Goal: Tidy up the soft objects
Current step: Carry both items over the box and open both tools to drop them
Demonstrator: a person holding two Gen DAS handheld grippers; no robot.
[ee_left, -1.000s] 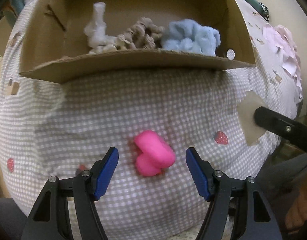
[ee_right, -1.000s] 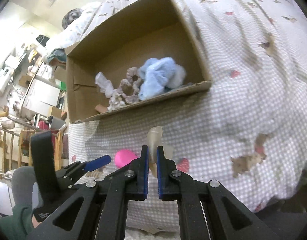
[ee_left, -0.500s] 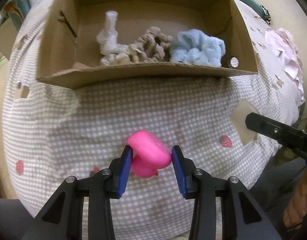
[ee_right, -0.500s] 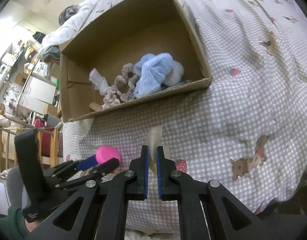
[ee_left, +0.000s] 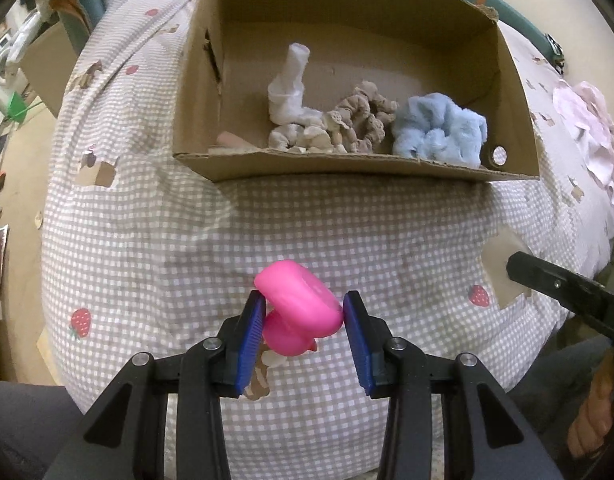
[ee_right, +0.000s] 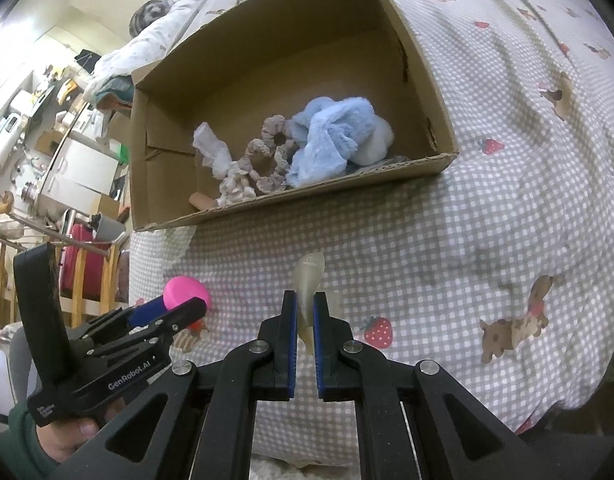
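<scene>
A pink soft toy (ee_left: pixel 291 288) is pinched between the blue pads of my left gripper (ee_left: pixel 303 302), which is shut on it and holds it just above the checked bedcover (ee_left: pixel 347 232). The right wrist view shows the same pink toy (ee_right: pixel 185 290) sticking out of the left gripper (ee_right: pixel 175 308) at lower left. My right gripper (ee_right: pixel 305 300) is shut on a thin beige soft piece (ee_right: pixel 310 276) that pokes up past its tips. Ahead stands an open cardboard box (ee_left: pixel 347 166) holding a white cloth (ee_left: pixel 289 88), a beige scrunchie (ee_left: pixel 361 120) and a blue fluffy thing (ee_left: pixel 439 132).
The box (ee_right: pixel 307 196) lies on the bed, its low front wall facing me. The bedcover drops off at the left toward furniture and a wooden rail (ee_right: pixel 83 264). A pale pink cloth (ee_left: pixel 587 120) lies at the far right. A person's hand (ee_left: pixel 591 420) grips the right handle.
My left gripper's jaws closed on the pink toy and lifted it off the bedcover, nearer the box. The right gripper kept still, shut on the beige piece.
</scene>
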